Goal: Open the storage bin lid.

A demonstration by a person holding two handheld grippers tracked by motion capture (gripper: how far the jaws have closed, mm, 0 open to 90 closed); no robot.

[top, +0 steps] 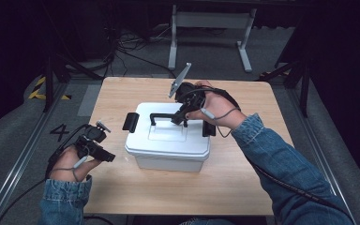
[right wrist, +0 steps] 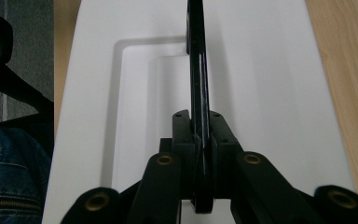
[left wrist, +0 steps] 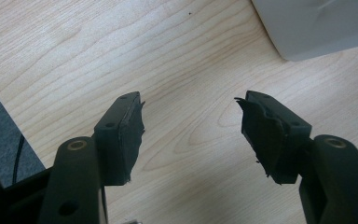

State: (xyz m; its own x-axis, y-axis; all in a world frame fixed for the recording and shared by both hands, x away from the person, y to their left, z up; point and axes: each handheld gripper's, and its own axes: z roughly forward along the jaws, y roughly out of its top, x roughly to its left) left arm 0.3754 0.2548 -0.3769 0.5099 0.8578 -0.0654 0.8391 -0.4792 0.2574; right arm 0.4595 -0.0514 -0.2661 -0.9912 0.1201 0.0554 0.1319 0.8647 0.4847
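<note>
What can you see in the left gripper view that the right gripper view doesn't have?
The left gripper view has the left gripper open over bare table, with just a corner of the white box at top right. The right gripper view has the right gripper shut on the box's black handle, above the white lid. Both have the box and the wooden table.

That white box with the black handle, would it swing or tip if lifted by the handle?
The white plastic box probably stays level: the right gripper pinches the black handle near the lid's middle. Looks stiff; weight unknown, contents hidden.
</note>
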